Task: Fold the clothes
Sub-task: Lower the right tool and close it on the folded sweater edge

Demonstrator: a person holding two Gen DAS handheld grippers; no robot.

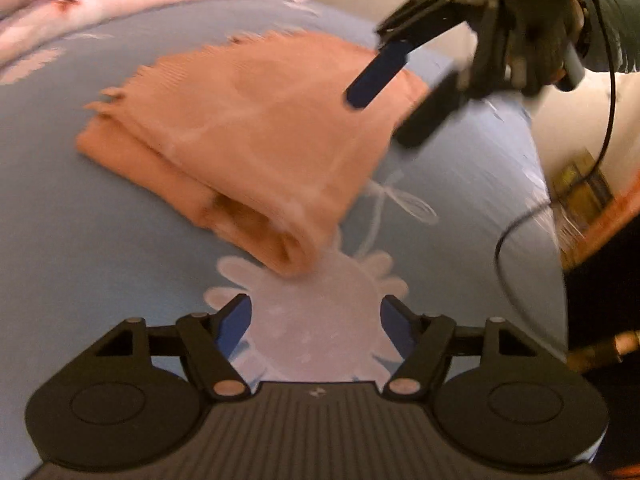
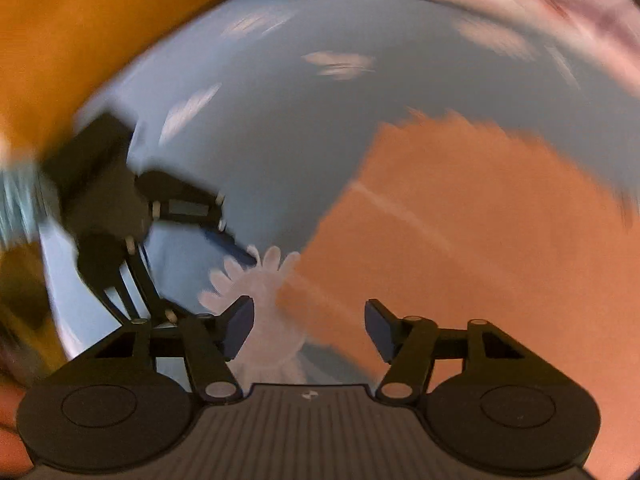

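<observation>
The folded orange garment (image 1: 248, 140) lies on the blue bed sheet (image 1: 80, 240), at twelve o'clock from the left gripper (image 1: 316, 328) and two o'clock from the right gripper (image 2: 310, 326), both with fingers released and empty, probably because that fold is done.

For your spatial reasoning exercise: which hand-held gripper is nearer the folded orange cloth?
Right. The right hand-held gripper hangs over the folded orange cloth's far corner; the left hand-held gripper sits just short of its near end.
</observation>
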